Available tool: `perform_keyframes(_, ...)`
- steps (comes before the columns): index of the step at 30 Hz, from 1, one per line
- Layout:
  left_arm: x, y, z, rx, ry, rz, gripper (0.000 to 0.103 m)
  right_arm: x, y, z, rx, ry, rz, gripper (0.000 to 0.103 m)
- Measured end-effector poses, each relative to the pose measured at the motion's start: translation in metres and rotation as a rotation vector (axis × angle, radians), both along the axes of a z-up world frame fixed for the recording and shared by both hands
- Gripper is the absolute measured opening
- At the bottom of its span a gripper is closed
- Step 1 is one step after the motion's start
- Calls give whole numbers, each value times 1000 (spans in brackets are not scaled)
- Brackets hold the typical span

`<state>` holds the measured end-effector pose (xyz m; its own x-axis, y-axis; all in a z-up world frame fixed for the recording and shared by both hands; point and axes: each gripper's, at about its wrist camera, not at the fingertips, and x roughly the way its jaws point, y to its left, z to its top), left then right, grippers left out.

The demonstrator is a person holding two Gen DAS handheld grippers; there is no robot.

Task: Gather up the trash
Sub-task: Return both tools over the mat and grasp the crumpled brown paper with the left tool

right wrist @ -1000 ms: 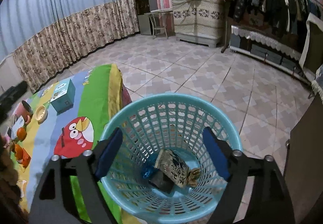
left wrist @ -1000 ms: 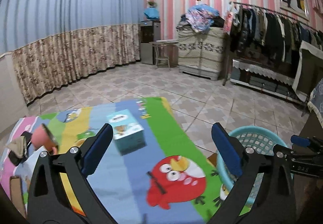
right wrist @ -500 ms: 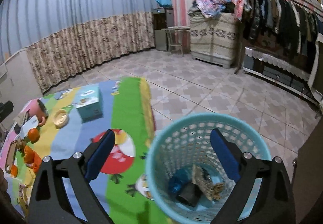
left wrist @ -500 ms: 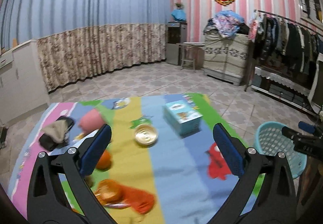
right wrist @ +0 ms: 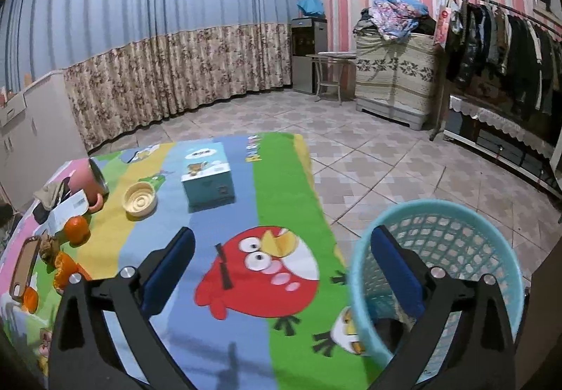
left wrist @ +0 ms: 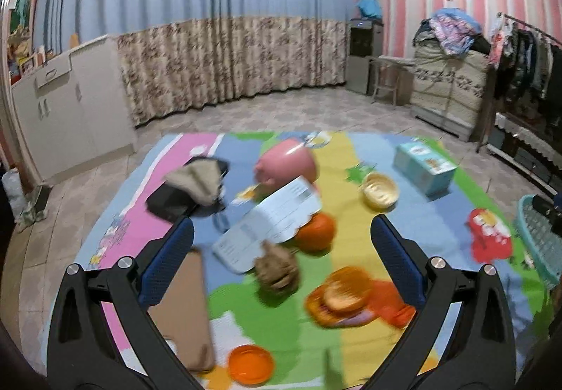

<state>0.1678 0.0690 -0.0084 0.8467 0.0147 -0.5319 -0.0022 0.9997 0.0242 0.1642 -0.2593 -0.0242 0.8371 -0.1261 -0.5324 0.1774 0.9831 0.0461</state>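
In the left wrist view my left gripper (left wrist: 281,263) is open and hangs over the cluttered end of the cartoon mat (left wrist: 414,235). Between its fingers lie a crumpled brown paper ball (left wrist: 277,270), a white printed sheet (left wrist: 270,221), an orange (left wrist: 316,232) and a blurred orange wrapper (left wrist: 347,295). The turquoise basket (left wrist: 537,239) shows at the right edge. In the right wrist view my right gripper (right wrist: 281,270) is opening with nothing between its jaws, above the red bird print. The basket (right wrist: 439,214) sits on the floor at the lower right, with dark trash (right wrist: 390,330) in it.
On the mat are a pink cup (left wrist: 286,163) on its side, a yellow bowl (left wrist: 380,190), a blue tissue box (left wrist: 423,163), a black pouch with beige cloth (left wrist: 193,186), a flat brown slab (left wrist: 182,309) and an orange lid (left wrist: 250,369). Tiled floor, curtains and a clothes rack (right wrist: 509,49) surround it.
The left gripper has swung left, from the bird print to the cluttered end of the mat. The right gripper has left the basket for the mat, and its jaws have widened.
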Motion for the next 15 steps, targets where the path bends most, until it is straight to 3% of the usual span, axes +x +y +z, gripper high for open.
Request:
perform_keyframes(7, 10, 18, -37, 6, 76, 17, 97, 11, 28, -14, -37, 70, 27, 98)
perform_keyframes(11, 21, 19, -52, -38, 121, 19, 97, 13, 28, -19, -4, 85, 7, 98)
perform_keyframes(15, 35, 17, -63, -53, 176, 0, 85, 15, 33, -22, 16, 88, 10, 98)
